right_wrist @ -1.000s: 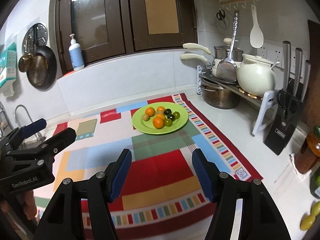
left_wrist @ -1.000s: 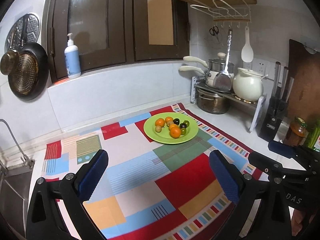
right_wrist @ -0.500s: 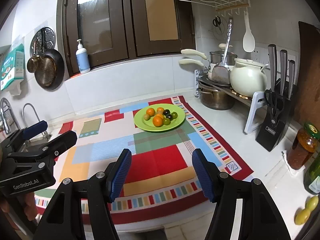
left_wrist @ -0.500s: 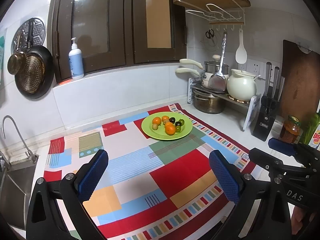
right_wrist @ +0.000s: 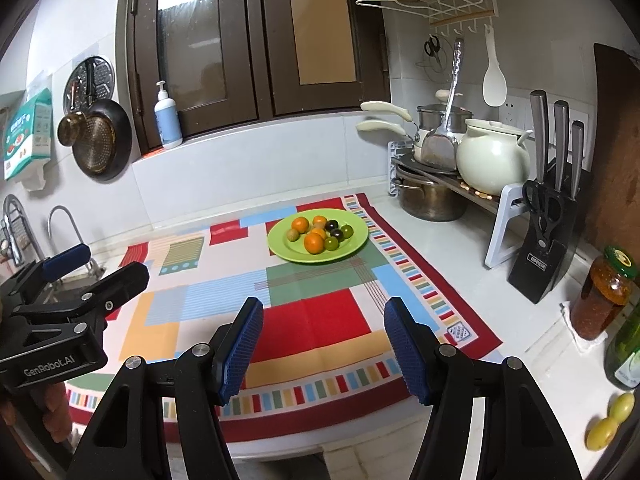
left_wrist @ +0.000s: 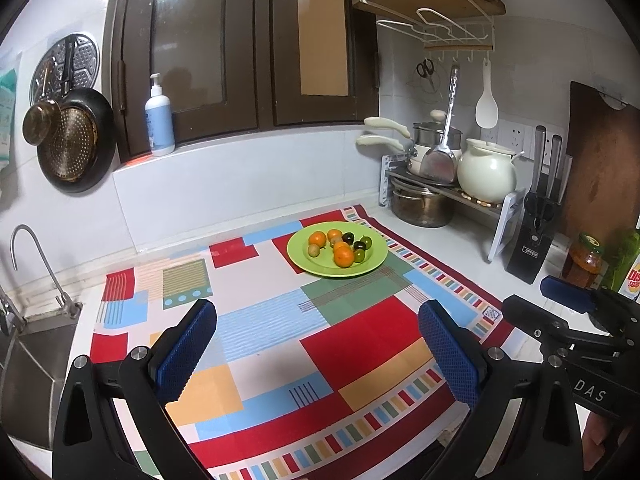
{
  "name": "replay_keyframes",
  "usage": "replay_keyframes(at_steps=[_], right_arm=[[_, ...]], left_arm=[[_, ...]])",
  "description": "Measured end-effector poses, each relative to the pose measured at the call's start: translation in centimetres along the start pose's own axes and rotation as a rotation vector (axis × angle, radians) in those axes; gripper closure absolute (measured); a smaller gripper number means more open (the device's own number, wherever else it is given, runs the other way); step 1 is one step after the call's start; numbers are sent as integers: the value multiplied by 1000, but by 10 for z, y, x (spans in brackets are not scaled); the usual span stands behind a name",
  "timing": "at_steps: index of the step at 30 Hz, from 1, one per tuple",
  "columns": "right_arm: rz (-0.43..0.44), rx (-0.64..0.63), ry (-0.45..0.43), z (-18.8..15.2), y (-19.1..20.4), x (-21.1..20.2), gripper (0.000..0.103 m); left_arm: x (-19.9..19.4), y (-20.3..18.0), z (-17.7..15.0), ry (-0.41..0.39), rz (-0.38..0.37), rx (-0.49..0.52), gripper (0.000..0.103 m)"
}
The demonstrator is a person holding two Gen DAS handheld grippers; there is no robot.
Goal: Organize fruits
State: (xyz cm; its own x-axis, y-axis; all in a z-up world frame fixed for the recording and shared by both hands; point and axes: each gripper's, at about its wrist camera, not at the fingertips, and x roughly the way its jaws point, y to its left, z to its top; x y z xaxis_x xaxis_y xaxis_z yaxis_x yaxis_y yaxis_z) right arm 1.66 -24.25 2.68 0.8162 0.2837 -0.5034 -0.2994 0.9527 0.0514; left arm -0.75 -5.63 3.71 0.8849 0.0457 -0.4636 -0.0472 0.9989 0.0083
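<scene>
A white kitchen counter runs under dark brown cabinet doors, and a patchwork cloth of red, blue, green and orange blocks covers most of it, with a sink off to the left and a pot rack, a white ceramic pot and a knife block along the right. At the far side of the cloth, right of its middle, sits a green plate holding the fruit: 4 oranges mixed with several small dark and green round fruits, all bunched touching near the plate's centre. 2 more small yellow-green fruits lie apart on the bare counter at the near right corner, seen only from the right wrist. Both tools hang over the near edge of the cloth, tilted downward toward it, well apart from the plate. The left gripper has its blue pads spread wide with nothing between them; the right gripper stands about half open, also empty. The plate lies ahead and slightly right of the left gripper, but almost straight ahead of the right one, just left of its centre line. Being round, the fruit offers no long axis to line up with. The right hand looks the nearer, and it alone is close to the 2 strays.
</scene>
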Motion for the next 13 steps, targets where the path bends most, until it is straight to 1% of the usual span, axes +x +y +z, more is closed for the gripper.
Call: replay_keyframes(at_steps=[13], right_arm=[[6, -3, 5, 0, 1, 2, 39]], left_arm=[[1, -2, -2, 6, -11, -9, 0]])
